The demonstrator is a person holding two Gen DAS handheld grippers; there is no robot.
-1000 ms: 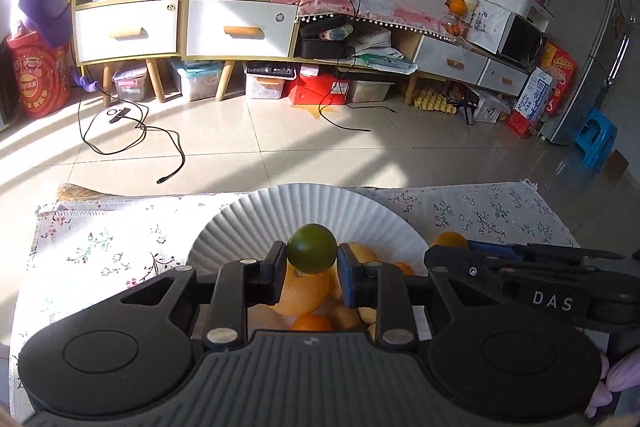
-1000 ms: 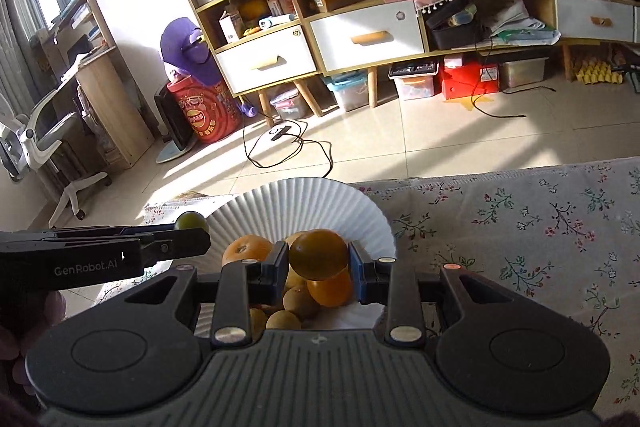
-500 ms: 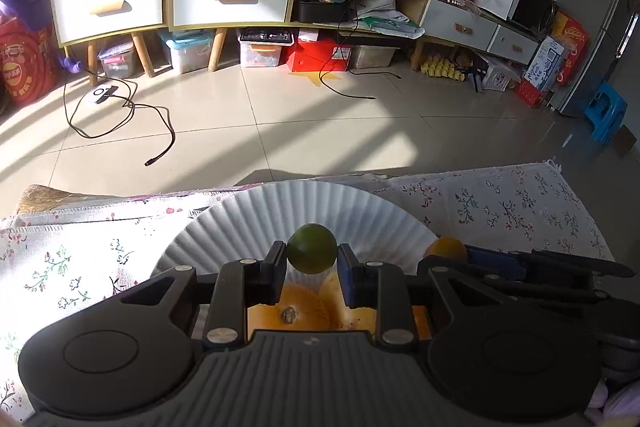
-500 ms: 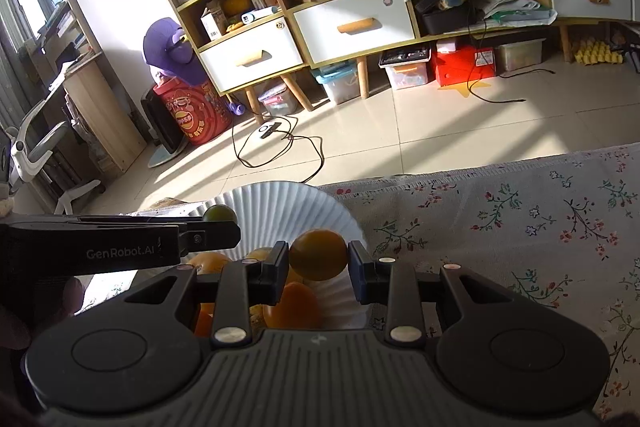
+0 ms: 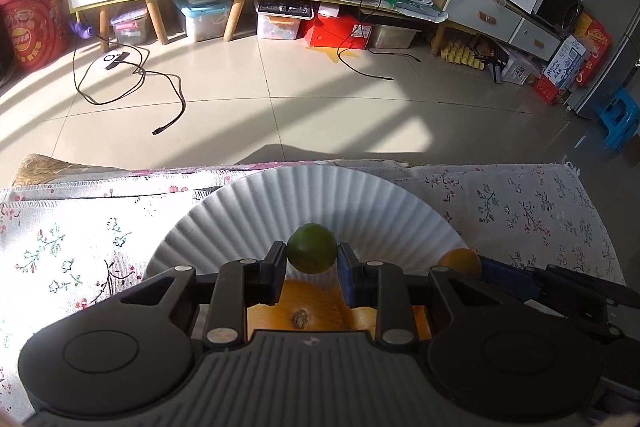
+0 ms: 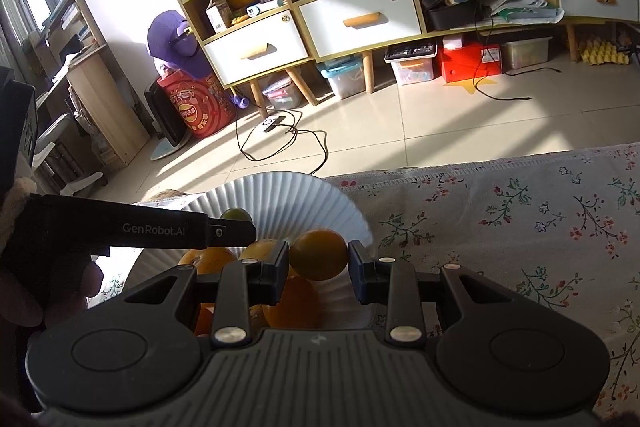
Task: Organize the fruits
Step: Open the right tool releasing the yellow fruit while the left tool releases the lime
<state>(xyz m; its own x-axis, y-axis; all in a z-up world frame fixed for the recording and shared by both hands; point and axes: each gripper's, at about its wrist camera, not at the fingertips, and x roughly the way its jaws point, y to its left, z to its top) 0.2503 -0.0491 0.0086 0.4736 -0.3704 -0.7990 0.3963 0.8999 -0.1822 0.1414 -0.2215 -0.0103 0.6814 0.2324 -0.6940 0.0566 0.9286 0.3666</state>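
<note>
My left gripper has its jaws pinched tight on a small green citrus fruit, held above the fluted white paper plate. Under it I see a large orange lying in the plate with its stem scar facing up. My right gripper is clamped on an orange fruit, the jaws nearly closed around it, over the near right part of the same plate. Several more oranges are piled in the plate below; how many I cannot tell, since the gripper bodies hide most of them. In the right wrist view the left gripper reaches in from the left with the green fruit at its tip. The plate sits on a floral tablecloth, close to the table's far edge.
</note>
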